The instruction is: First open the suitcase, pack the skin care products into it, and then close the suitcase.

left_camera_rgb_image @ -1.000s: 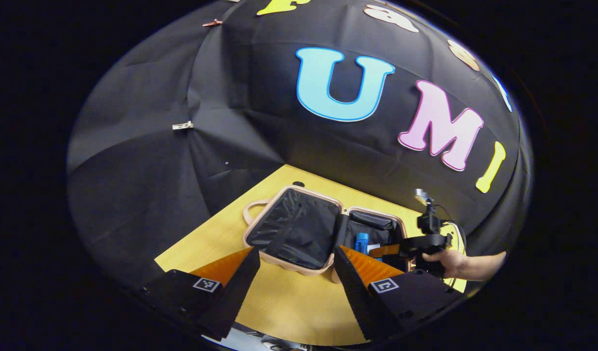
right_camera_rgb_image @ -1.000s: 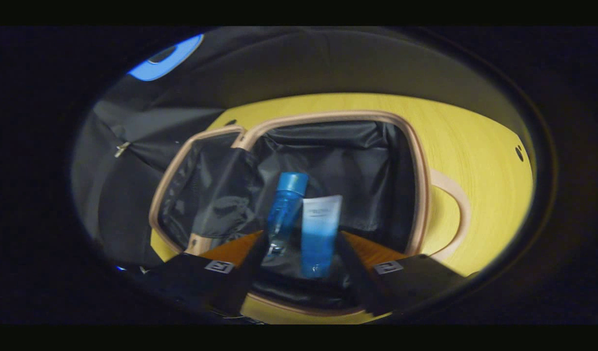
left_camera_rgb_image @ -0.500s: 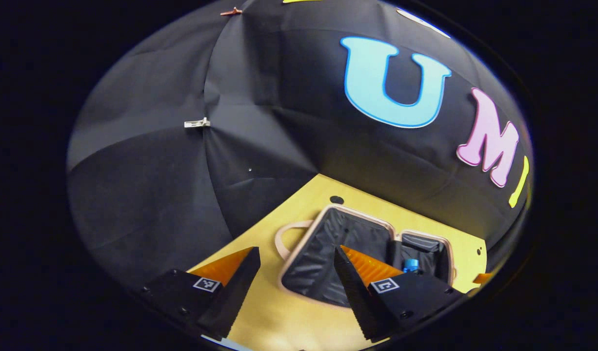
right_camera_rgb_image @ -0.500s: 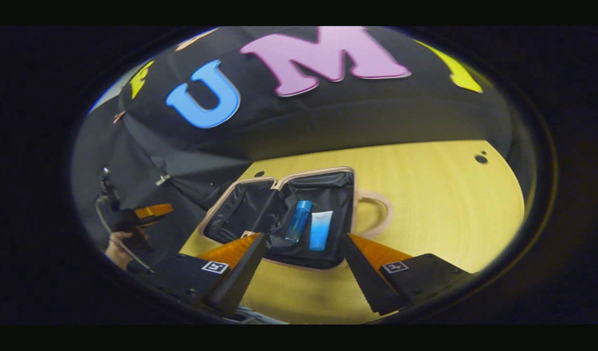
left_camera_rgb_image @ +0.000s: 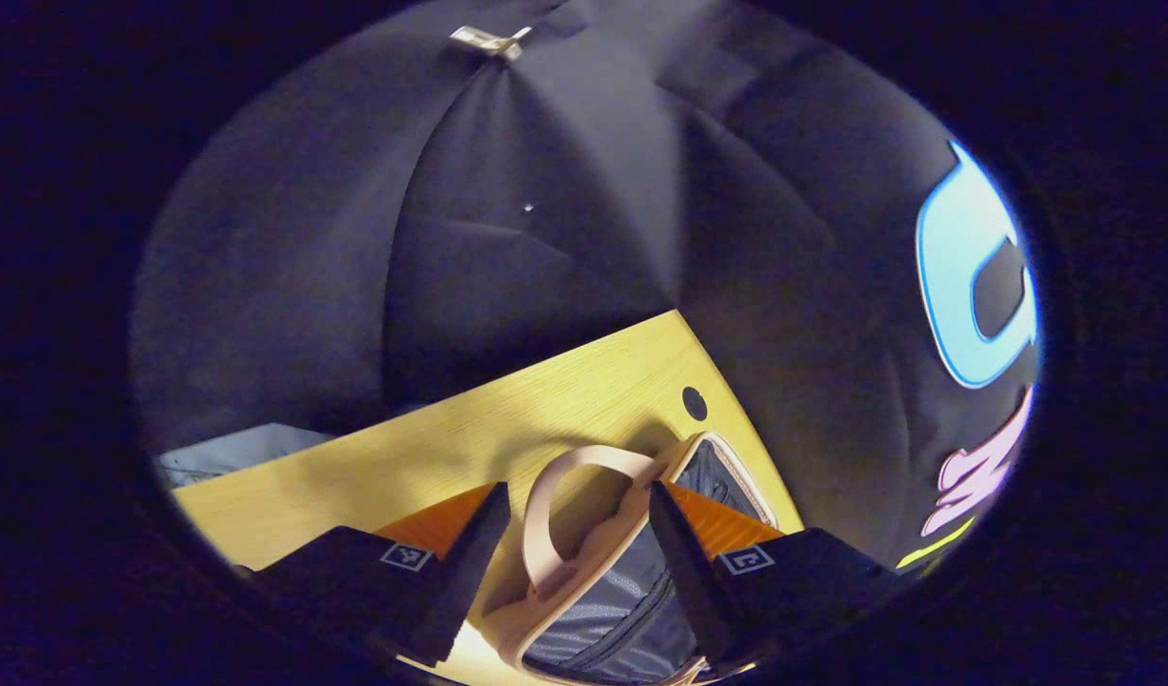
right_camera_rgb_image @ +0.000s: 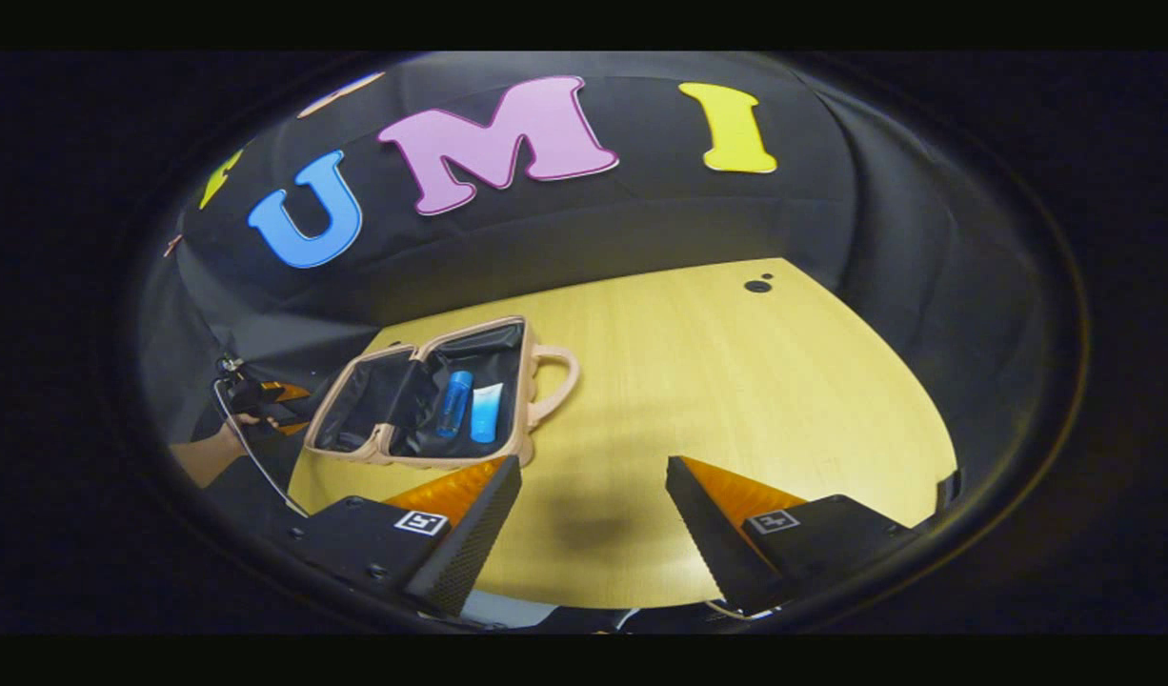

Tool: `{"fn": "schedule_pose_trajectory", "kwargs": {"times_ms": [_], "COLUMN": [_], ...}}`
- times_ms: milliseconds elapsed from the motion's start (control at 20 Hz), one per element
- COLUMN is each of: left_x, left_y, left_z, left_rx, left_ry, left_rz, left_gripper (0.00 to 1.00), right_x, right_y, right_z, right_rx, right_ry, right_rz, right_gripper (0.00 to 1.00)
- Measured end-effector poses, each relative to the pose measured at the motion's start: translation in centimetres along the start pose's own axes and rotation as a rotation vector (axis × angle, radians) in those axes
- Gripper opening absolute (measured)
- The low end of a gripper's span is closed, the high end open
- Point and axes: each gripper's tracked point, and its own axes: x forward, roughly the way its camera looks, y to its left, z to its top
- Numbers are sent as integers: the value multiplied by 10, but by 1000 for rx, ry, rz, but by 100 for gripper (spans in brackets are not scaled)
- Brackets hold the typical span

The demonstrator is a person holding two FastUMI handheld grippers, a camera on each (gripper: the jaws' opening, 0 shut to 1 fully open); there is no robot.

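The pink suitcase (right_camera_rgb_image: pixel 355 448) lies open on the yellow table (right_camera_rgb_image: pixel 736 381), both halves lined in black. A blue bottle (right_camera_rgb_image: pixel 453 403) and a blue-white tube (right_camera_rgb_image: pixel 486 412) rest side by side in its right half. My right gripper (right_camera_rgb_image: pixel 594 467) is open and holds nothing, hovering over bare table to the right of the case. In the left gripper view, my left gripper (left_camera_rgb_image: pixel 574 491) is open, and the case's pink loop handle (left_camera_rgb_image: pixel 544 514) lies between its fingers, by the rim (left_camera_rgb_image: pixel 732 467). The right gripper view has the left gripper (right_camera_rgb_image: pixel 260 395), in a hand, at the case's left end.
Round holes mark the table top (right_camera_rgb_image: pixel 757 286) (left_camera_rgb_image: pixel 694 403). The black booth wall stands close behind the case. A pale grey surface (left_camera_rgb_image: pixel 241 448) lies beyond the table's left edge. Wide bare wood (right_camera_rgb_image: pixel 784 429) spreads right of the suitcase.
My right gripper pulled up and back from the case's right half, to the right over the table. My left gripper swung left and came down to the handle at the case's left end.
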Motion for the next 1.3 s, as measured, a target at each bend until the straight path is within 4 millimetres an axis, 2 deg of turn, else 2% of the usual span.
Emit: {"fn": "schedule_pose_trajectory", "kwargs": {"times_ms": [100,150,250,350,450,500,550,700,750,850,900,950,1000,1050,1200,1300], "left_x": [9,11,18,25,22,17,26,4,-3,-32,-50,-71,-93,-114,-168,-186], "left_y": [15,15,6,10,26,25,20,3,-7,-34,-57,-83,-108,-132,-209,-255], "left_z": [-8,-12,-19,-23,-24,-28,-25,-16,-10,3,8,8,4,-1,-34,-73], "left_rx": [10,21,41,105,163,158,153,180,217,305,347,387,424,469,628,707], "left_ry": [50,77,114,127,143,142,134,88,52,4,-24,-55,-76,-92,-115,-114], "left_rz": [20,17,-15,30,105,96,80,45,16,-31,-63,-93,-128,-164,-279,-333], "left_gripper": [88,87,77,66,34,17,17,9,8,6,6,11,6,6,6,6], "right_x": [-17,-24,-35,-43,-49,-53,-56,-62,-65,-71,-73,-75,-77,-79,-82,-82], "right_y": [-4,-3,1,7,11,10,9,2,-2,-3,-3,-5,-6,-5,-3,-7], "right_z": [3,5,1,-8,-19,-23,-25,-28,-27,-22,-22,-23,-22,-20,-7,4], "right_rx": [-13,-25,-60,-79,-100,-107,-107,-78,-67,-34,-26,-25,-22,-12,15,23], "right_ry": [-38,-57,-73,-62,-46,-40,-39,-43,-51,-76,-88,-96,-102,-109,-151,-190], "right_rz": [-33,-39,-45,-36,-33,-35,-41,-65,-78,-88,-90,-96,-97,-95,-85,-83], "right_gripper": [98,98,97,97,97,98,98,97,97,97,97,97,97,97,97,97]}}
